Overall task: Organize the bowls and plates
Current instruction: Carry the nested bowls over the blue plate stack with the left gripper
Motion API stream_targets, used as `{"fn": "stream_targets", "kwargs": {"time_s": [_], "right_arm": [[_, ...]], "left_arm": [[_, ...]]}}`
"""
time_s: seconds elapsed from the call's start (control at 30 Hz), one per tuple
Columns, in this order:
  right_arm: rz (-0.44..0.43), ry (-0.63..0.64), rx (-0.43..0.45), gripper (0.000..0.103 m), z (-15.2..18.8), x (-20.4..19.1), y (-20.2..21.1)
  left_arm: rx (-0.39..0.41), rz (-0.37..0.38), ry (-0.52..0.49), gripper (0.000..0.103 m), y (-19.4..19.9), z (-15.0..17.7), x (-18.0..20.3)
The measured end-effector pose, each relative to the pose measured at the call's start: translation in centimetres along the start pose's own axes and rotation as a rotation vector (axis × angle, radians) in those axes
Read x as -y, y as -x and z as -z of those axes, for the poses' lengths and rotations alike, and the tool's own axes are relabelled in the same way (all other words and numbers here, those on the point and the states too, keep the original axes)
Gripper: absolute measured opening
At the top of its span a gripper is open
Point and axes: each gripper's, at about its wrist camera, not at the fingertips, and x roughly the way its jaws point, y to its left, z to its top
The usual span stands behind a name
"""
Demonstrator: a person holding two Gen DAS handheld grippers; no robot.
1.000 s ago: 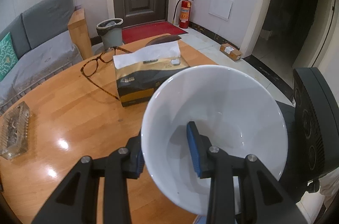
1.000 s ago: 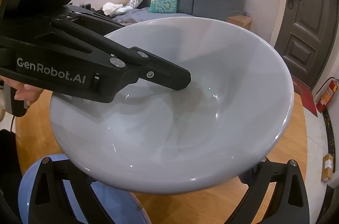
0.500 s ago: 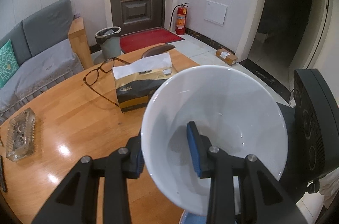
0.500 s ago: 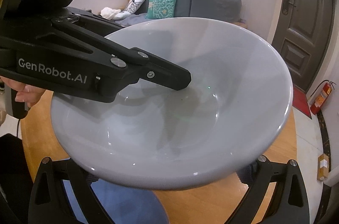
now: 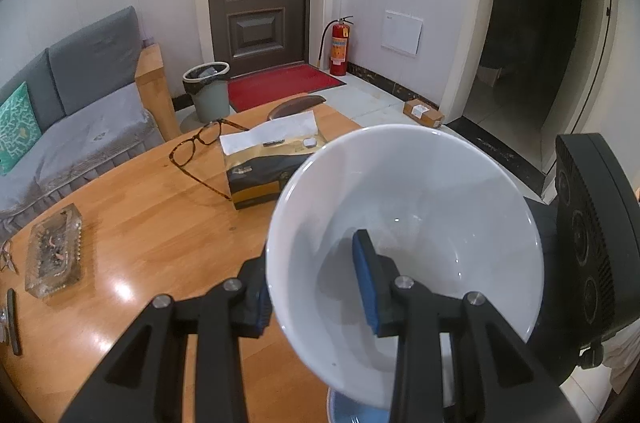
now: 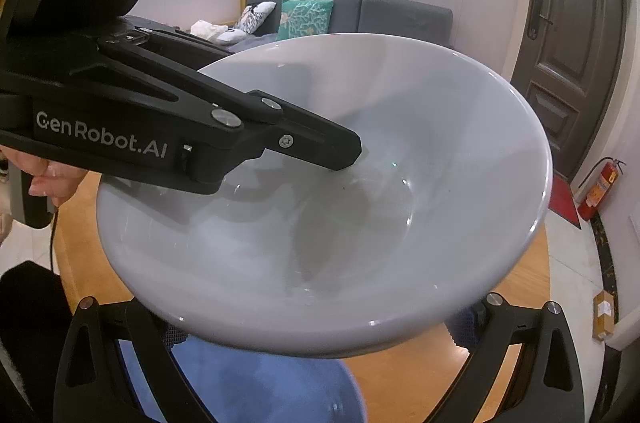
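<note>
The left gripper is clamping the rim of a white bowl, one blue-padded finger lying inside the bowl and the other pressing against its outer wall; the bowl is hanging tilted above the round wooden surface. In the right wrist view the same bowl is filling the frame, with the left gripper reaching in over the rim from the left. The right gripper is standing wide apart beneath the bowl, holding nothing, its fingers flanking a blue plate lying on the surface directly under the bowl; a sliver of that plate is showing below the bowl in the left wrist view. Farther back on the surface are resting a tissue box, tortoiseshell glasses just beside it, and a glass ashtray near the left edge.
</note>
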Motion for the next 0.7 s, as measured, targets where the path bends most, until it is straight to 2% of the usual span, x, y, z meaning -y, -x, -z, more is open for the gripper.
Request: {"fn": "stream_targets", "kwargs": {"time_s": [0.7], "right_arm": [[0.008, 0.022, 0.015, 0.097, 2.6, -4.6, 6.2]], "left_arm": [[0.031, -0.012, 0.018, 0.032, 6.5, 3.4, 2.3]]}}
